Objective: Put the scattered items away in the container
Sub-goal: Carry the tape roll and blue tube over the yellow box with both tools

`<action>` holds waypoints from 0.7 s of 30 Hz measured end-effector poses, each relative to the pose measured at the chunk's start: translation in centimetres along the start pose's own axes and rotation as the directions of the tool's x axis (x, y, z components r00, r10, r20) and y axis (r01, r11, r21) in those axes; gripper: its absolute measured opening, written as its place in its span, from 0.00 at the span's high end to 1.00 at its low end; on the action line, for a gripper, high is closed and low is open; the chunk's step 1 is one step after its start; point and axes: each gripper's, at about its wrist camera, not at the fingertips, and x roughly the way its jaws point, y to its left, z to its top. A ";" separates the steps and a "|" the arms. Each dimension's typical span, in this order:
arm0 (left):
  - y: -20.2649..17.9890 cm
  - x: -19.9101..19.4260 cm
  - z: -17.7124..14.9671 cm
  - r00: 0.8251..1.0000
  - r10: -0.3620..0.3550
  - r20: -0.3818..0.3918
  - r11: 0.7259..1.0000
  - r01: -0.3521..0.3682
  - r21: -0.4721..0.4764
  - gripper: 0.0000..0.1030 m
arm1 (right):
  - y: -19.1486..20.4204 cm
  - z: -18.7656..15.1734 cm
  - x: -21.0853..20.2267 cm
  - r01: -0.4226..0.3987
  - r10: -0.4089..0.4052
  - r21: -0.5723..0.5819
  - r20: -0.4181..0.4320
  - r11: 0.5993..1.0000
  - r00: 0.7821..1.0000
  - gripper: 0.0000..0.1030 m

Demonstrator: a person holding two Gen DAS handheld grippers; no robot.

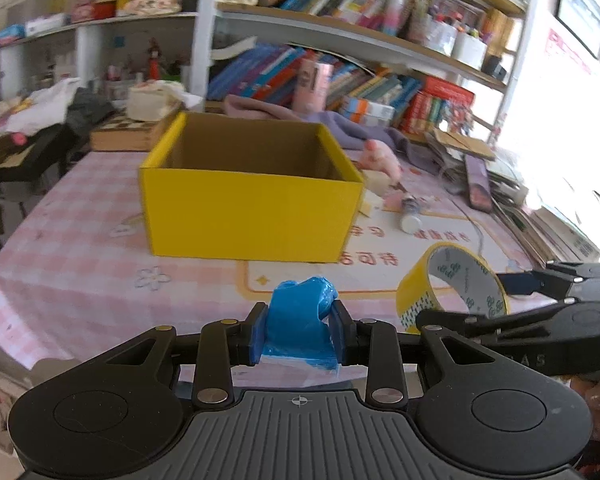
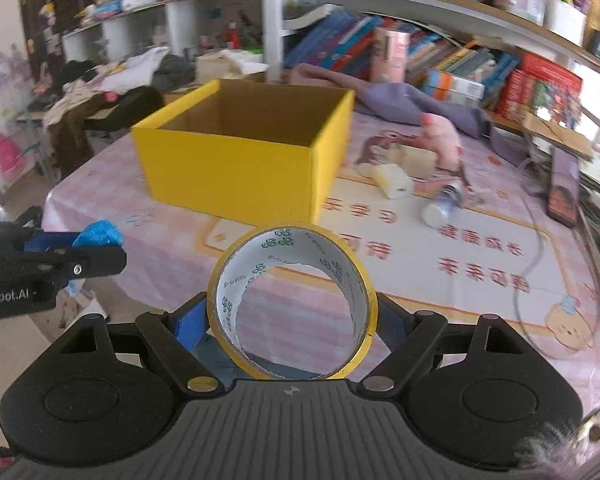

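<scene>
Left wrist view: left gripper (image 1: 298,330) clamped on crumpled blue plastic wad (image 1: 300,312), short of open yellow box (image 1: 252,208) on pink checked tablecloth (image 1: 72,264). Right wrist view: right gripper (image 2: 292,320) pinches yellow tape roll (image 2: 292,304) btwn pads, box (image 2: 240,168) just beyond; small bottle (image 2: 442,204) lies to its right.

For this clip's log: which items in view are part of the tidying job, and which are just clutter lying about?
Part of the job:
- yellow box
- blue plastic wad, clamped in left gripper
- yellow tape roll, held in right gripper
- white bottle, cream blocks, pink toy on the table

Just lying about:
- purple cloth
- shelved books
- phone
</scene>
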 end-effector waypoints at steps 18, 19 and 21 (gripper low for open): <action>1.7 0.0 4.1 0.996 0.017 0.087 0.998 -0.021 0.055 0.70 | 2.8 3.8 0.4 -0.054 0.065 -0.097 0.111 0.994 0.992 0.19; 1.8 0.2 4.7 0.995 0.017 0.096 0.998 -0.023 0.061 0.70 | 2.7 4.2 0.5 -0.053 0.065 -0.102 0.122 0.993 0.990 0.19; 1.9 0.7 5.9 0.994 0.018 0.111 0.997 -0.027 0.073 0.70 | 2.6 5.1 0.8 -0.053 0.069 -0.114 0.144 0.992 0.987 0.19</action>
